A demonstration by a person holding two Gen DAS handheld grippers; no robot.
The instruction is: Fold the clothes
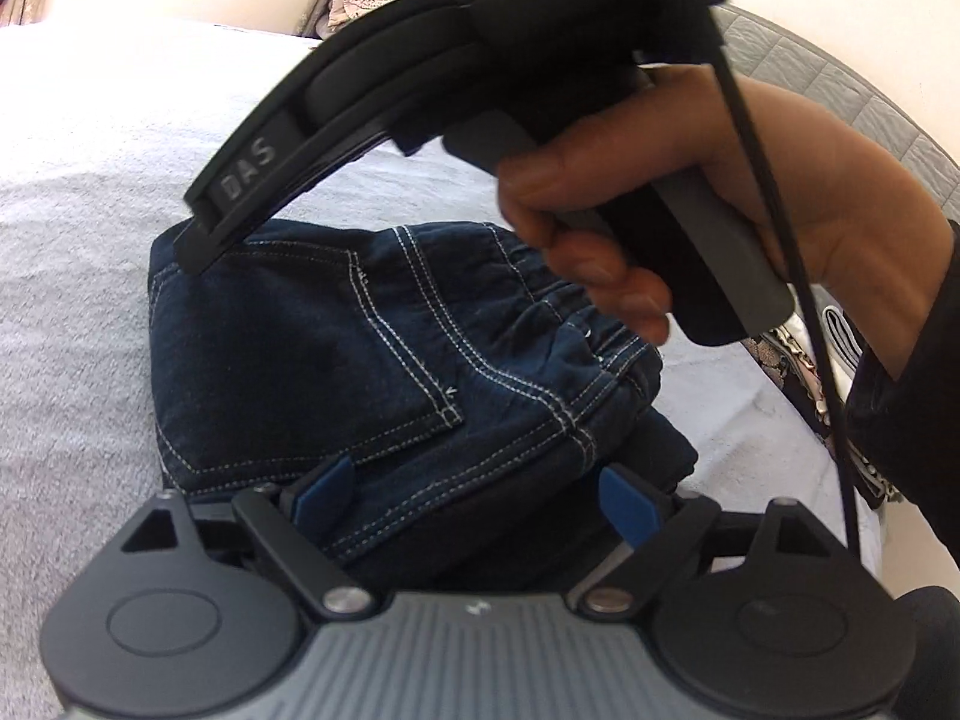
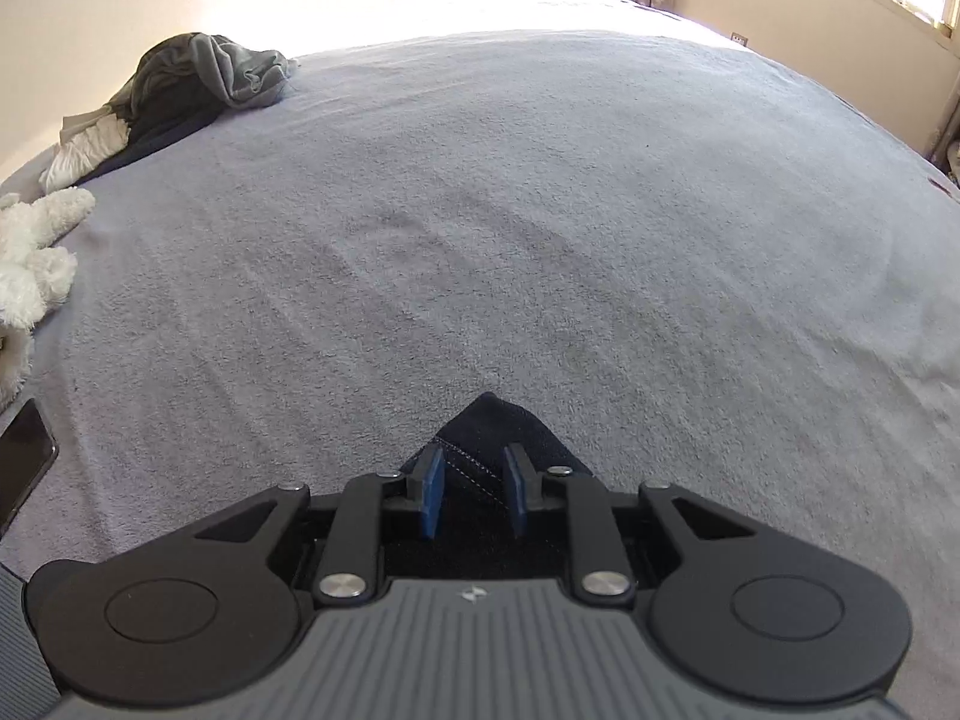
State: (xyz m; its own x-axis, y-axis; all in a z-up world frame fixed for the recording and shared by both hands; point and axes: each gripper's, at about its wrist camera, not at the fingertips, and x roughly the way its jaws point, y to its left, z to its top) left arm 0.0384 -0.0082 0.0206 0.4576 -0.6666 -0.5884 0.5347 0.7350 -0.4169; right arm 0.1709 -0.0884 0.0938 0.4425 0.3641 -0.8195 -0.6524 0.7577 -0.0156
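Folded dark blue jeans [image 1: 336, 360] with white stitching lie on the pale grey bedspread [image 1: 90, 240], back pocket up. My left gripper [image 1: 474, 498] hovers over their near edge, its blue pads [image 1: 318, 492] wide apart and the denim lying loose between them. A hand [image 1: 630, 180] holds my right gripper [image 1: 195, 252], which comes down on the far left corner of the jeans. In the right wrist view that gripper [image 2: 474, 495] is nearly closed, with a stitched corner of the jeans [image 2: 492, 420] pinched between its pads and poking out ahead.
A heap of grey and dark clothes [image 2: 198, 78] lies at the bed's far left, with a white plush toy [image 2: 30, 264] and a dark phone [image 2: 24, 462] at the left edge. A grey quilted cover [image 1: 840, 90] and patterned fabric [image 1: 798, 372] border the right side.
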